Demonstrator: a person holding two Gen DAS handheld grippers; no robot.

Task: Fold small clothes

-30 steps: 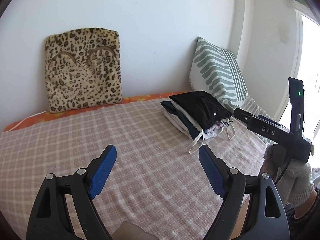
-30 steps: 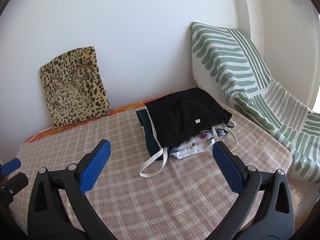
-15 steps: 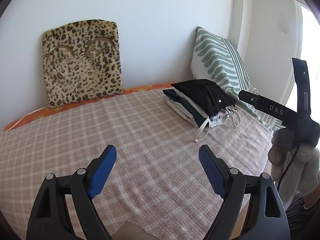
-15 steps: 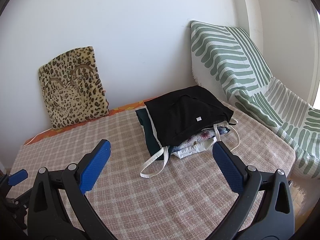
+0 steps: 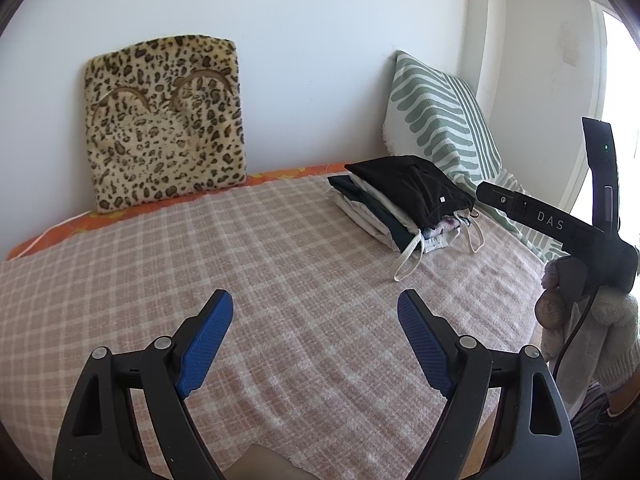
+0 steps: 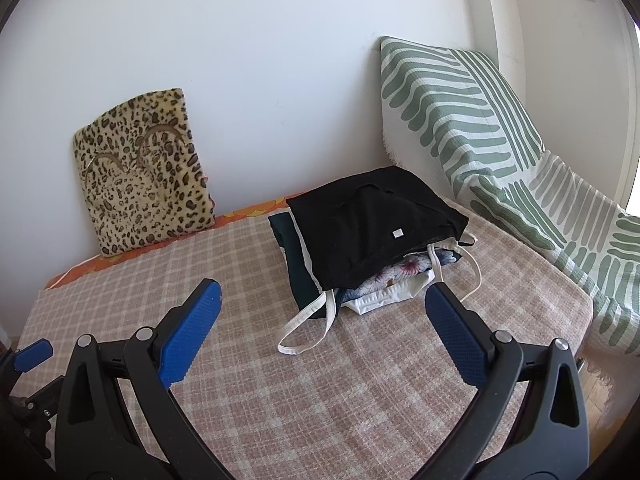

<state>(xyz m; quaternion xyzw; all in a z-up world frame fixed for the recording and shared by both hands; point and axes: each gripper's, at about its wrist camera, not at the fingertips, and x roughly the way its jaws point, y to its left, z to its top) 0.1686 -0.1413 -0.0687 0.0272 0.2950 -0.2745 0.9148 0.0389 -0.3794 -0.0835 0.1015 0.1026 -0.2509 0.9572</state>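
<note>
nothing moved, both tongs (image 5: 315, 344) (image 6: 322, 320) gaping empty, one clothes stack (image 6: 372, 236), two cushions (image 5: 164, 120) (image 5: 440, 116)

Bed: pink checked woven bedcover (image 6: 360, 380) fills the lower frame.
Stack: pile of folded small clothes (image 6: 372, 236) on the bedcover, centre of frame.
Back left: leopard-print plush cushion (image 6: 144, 172) propped against the wall.
Right: green-and-white striped pillow (image 6: 452, 108) behind the pile.

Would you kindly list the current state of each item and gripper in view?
Left gripper: open, empty.
Right gripper: open, empty.
Clothes pile: folded, stacked, black garment on top, white straps trailing.
Leopard cushion: upright against wall.
Striped pillow: leaning in corner.
Checked blanket: spread flat.
</note>
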